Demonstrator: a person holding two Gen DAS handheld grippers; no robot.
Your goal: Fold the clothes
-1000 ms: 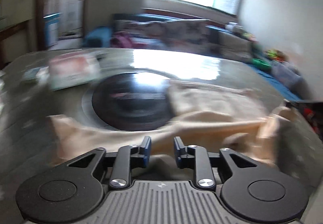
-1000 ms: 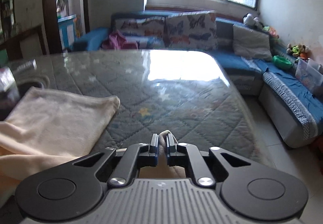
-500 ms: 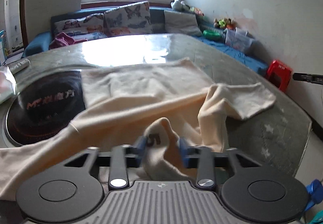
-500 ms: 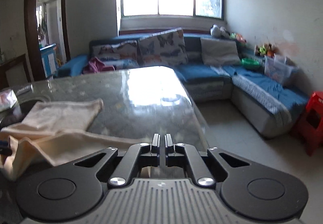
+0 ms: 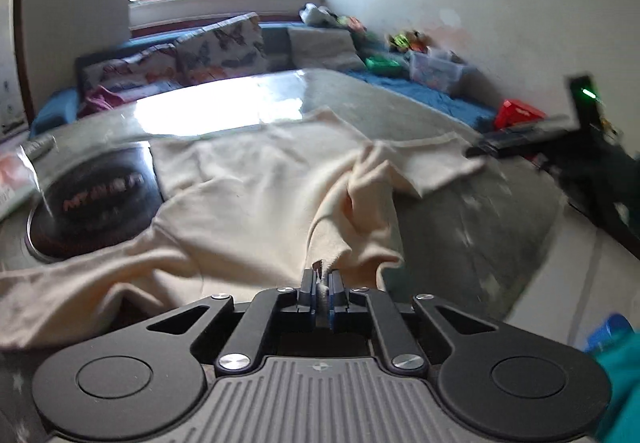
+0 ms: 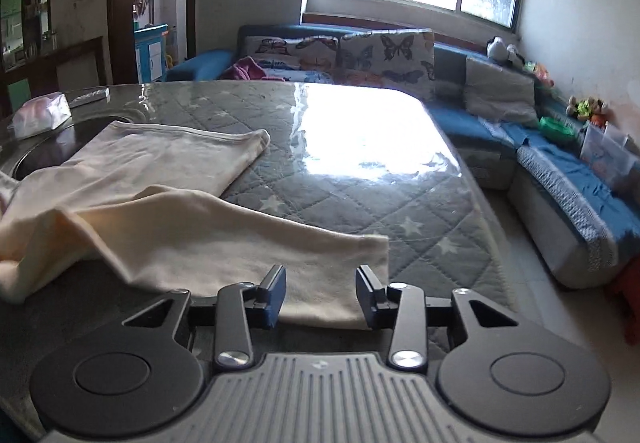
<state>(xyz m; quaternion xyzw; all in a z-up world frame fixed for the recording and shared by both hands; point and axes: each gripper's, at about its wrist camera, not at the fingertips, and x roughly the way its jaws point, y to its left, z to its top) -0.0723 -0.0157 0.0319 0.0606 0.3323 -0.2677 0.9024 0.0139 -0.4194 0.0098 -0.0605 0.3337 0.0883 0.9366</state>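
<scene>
A cream garment (image 5: pixel 256 203) lies rumpled across the grey quilted table (image 5: pixel 480 227). My left gripper (image 5: pixel 321 285) is shut on a pinched fold of it at the near edge, and the cloth rises in a ridge away from the jaws. My right gripper (image 6: pixel 321 293) is open, its blue-padded jaws on either side of a flat cream end of the garment (image 6: pixel 248 247) near the table's right edge, not clamping it. The right gripper also shows at the right of the left wrist view (image 5: pixel 532 135).
A round black hob (image 5: pixel 100 203) is set in the table at the left, with a tissue pack (image 6: pixel 40 115) and a remote (image 6: pixel 90 97) beyond it. A blue sofa with butterfly cushions (image 6: pixel 360 51) runs along the back and right. A red stool (image 5: pixel 518 111) stands on the floor.
My left gripper has closed on the garment's fold. My right gripper has opened and let go of its cloth end, which now lies flat on the table.
</scene>
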